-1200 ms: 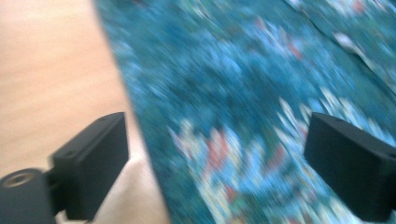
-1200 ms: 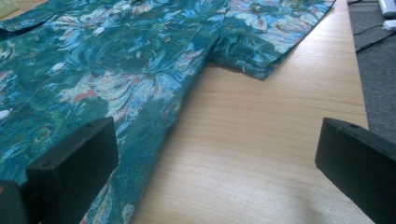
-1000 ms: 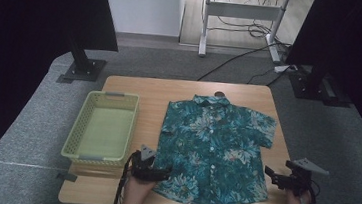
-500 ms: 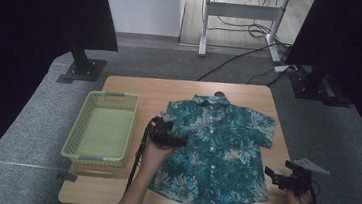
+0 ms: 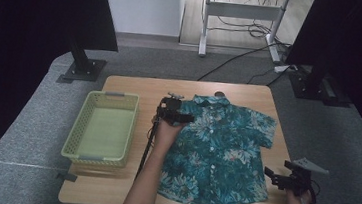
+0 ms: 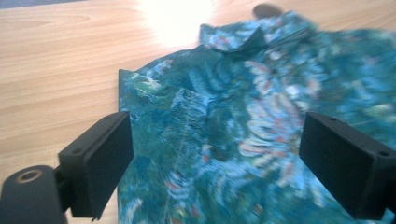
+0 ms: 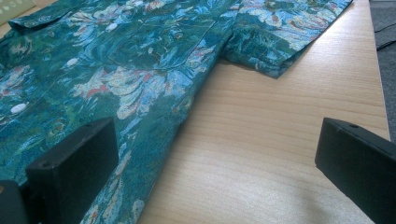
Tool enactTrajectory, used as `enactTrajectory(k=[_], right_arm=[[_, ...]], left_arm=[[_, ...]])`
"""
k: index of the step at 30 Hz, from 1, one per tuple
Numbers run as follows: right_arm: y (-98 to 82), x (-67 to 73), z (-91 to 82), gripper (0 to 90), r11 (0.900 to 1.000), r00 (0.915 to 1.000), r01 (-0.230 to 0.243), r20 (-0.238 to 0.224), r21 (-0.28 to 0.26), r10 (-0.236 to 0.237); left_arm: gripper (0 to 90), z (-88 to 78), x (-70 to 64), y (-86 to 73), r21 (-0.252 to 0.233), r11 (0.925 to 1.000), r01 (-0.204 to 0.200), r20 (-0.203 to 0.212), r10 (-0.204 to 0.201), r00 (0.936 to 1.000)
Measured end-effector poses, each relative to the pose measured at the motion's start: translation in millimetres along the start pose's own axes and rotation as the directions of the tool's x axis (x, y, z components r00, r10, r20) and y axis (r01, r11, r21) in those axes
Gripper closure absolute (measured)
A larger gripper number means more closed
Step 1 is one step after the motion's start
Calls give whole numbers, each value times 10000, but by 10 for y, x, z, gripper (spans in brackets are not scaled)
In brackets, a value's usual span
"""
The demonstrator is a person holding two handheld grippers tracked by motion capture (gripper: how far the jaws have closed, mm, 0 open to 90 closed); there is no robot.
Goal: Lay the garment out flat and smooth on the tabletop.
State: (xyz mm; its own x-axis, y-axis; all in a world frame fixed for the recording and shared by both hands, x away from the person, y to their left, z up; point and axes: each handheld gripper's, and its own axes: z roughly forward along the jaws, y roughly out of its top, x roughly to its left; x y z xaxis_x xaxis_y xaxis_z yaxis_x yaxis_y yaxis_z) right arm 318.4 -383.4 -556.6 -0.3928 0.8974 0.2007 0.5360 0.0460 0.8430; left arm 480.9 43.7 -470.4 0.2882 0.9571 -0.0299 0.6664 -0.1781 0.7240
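One floral shirt [image 5: 219,151] lies flat, collar far from me, hem near, under my left gripper [image 5: 179,116], whose wide jaws have just narrowed slightly, empty. My right gripper [image 5: 276,178], open, empty, beside its hem. One basket [image 5: 98,159].

The shirt [image 5: 219,151] is spread at the centre of the surface [image 5: 135,85]. The basket [image 5: 102,127] is set to its left. The left tongs [image 5: 175,112] are held over the shirt's upper-left sleeve; the right tongs [image 5: 276,177] are placed at lower right.
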Motion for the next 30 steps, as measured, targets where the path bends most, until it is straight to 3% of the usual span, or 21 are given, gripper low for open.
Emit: enactTrajectory(k=[4,6,11,12,14,15,21,23,25,26,27,30], right_arm=[[-2,-5,-2,0,10000,9999,-25,-97,8,25],[-2,-5,1,0,10000,9999,-36,-114,30,36],[-2,-8,2,0,10000,9999,-57,-151,29,57],[-2,-9,3,0,10000,9998,-63,-173,47,64],[-2,-8,3,0,10000,9998,-66,-189,65,67],[-2,-9,3,0,10000,9997,-72,-213,60,73],[-1,-9,8,0,10000,9995,-49,-302,87,52],[-1,-9,10,0,9999,9996,-52,-294,109,55],[-1,-11,9,0,9999,9994,-61,-343,104,65],[-1,-13,11,0,9999,9994,-71,-335,119,75],[0,-14,12,0,9999,9994,-80,-350,120,84],[0,-15,12,0,9999,9993,-78,-372,110,82]], left_arm=[[113,245,46,-45,427,9991,84,-201,-75,9998],[105,306,70,-57,317,9992,227,-174,-221,9996],[114,431,73,-73,436,9990,-77,-546,100,9985],[114,456,75,-79,509,9987,-83,-780,123,9969],[147,507,87,-97,576,9983,-69,-676,108,9977],[149,522,83,-104,533,9985,-121,-867,167,9961],[232,625,79,-132,446,9984,-359,-748,392,9964],[255,673,93,-153,665,9968,-433,-805,486,9956],[286,718,103,-185,888,9950,-460,-517,508,9974],[285,736,88,-198,944,9936,-615,-783,690,9945],[313,755,79,-207,1068,9917,-718,-737,799,9941],[401,770,71,-215,1033,9928,-606,-688,679,9953]])
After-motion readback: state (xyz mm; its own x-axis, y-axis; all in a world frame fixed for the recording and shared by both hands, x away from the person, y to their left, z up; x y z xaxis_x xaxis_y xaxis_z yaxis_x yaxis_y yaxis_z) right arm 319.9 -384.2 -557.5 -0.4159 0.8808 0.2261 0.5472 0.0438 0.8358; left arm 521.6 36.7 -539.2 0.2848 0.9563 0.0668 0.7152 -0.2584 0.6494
